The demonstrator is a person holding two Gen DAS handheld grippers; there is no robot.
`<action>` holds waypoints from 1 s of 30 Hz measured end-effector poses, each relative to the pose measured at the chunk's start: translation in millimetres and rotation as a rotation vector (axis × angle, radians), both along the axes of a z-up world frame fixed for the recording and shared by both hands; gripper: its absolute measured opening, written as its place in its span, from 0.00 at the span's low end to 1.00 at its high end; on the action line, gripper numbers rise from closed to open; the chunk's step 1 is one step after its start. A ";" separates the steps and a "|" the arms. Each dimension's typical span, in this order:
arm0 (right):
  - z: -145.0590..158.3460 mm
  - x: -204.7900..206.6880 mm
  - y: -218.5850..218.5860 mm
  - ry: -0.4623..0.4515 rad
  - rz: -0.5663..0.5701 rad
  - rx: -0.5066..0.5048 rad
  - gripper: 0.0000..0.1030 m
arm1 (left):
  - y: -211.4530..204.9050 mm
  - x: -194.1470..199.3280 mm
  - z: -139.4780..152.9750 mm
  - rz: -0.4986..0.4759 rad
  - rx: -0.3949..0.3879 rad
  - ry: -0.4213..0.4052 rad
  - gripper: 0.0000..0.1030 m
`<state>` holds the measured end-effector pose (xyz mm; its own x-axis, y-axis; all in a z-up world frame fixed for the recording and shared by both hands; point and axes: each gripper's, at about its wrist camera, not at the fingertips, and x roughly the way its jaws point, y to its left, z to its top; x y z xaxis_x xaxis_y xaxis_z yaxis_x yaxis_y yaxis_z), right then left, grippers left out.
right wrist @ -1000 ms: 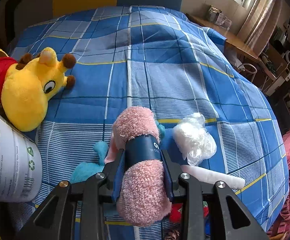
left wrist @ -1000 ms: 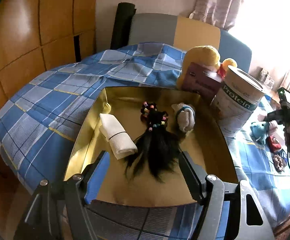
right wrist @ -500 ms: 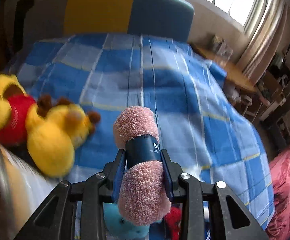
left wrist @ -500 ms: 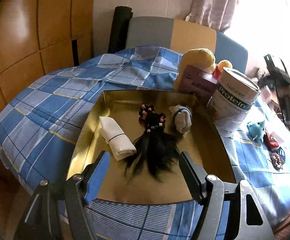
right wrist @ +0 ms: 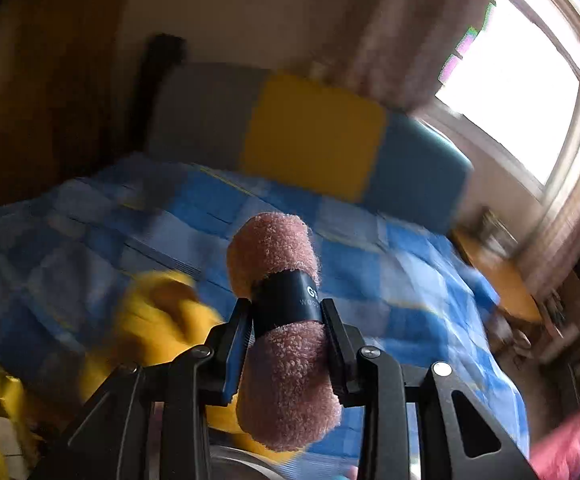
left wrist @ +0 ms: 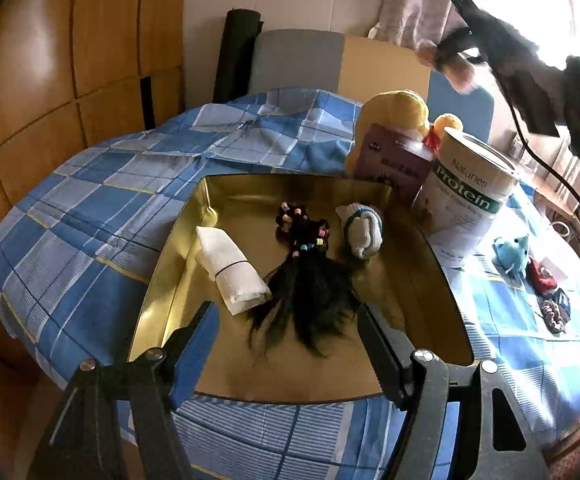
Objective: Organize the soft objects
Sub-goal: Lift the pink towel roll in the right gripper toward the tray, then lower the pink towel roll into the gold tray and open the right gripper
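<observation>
A gold tray [left wrist: 406, 376] lies on the blue checked bedspread. In it are a rolled white cloth [left wrist: 232, 270], a black hairpiece with coloured bands [left wrist: 308, 276] and a white and blue sock bundle [left wrist: 364, 228]. My left gripper [left wrist: 288, 344] hangs open over the tray's near end, nothing between its fingers. My right gripper [right wrist: 286, 330] is shut on a rolled pink towel [right wrist: 278, 248] with a black band, held high in the air. The left wrist view shows that right gripper [left wrist: 454, 60] and towel blurred at the upper right, above the yellow plush toy [left wrist: 394, 110].
A white protein can [left wrist: 470, 196] and a purple box [left wrist: 394, 160] stand at the tray's far right corner. A small blue plush [left wrist: 512, 252], a red item [left wrist: 542, 280] and a dark scrunchie [left wrist: 552, 314] lie on the bedspread to the right. A wooden wall stands left.
My right gripper has lifted the pink towel off the bedspread and swung it up and leftward over the yellow plush toy. The left gripper has stayed put.
</observation>
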<state>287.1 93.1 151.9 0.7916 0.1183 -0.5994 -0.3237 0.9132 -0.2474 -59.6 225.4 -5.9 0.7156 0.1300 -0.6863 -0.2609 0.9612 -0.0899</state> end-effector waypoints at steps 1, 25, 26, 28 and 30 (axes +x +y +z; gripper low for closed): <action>2.4 -8.6 11.1 0.000 0.045 0.014 0.33 | 0.4 0.0 -0.2 0.001 -0.001 0.000 0.70; -145.8 -197.8 28.7 0.428 0.362 0.106 0.33 | 8.4 -11.3 5.2 0.072 0.001 -0.035 0.70; -152.8 -199.3 23.7 0.444 0.340 0.114 0.33 | 7.8 -11.9 6.4 0.074 0.006 -0.037 0.70; -161.8 -203.5 19.9 0.439 0.313 0.099 0.33 | 5.4 -13.6 9.3 0.073 0.015 -0.046 0.71; -169.4 -201.7 18.2 0.439 0.292 0.087 0.33 | 1.7 -15.3 11.9 0.068 0.029 -0.052 0.71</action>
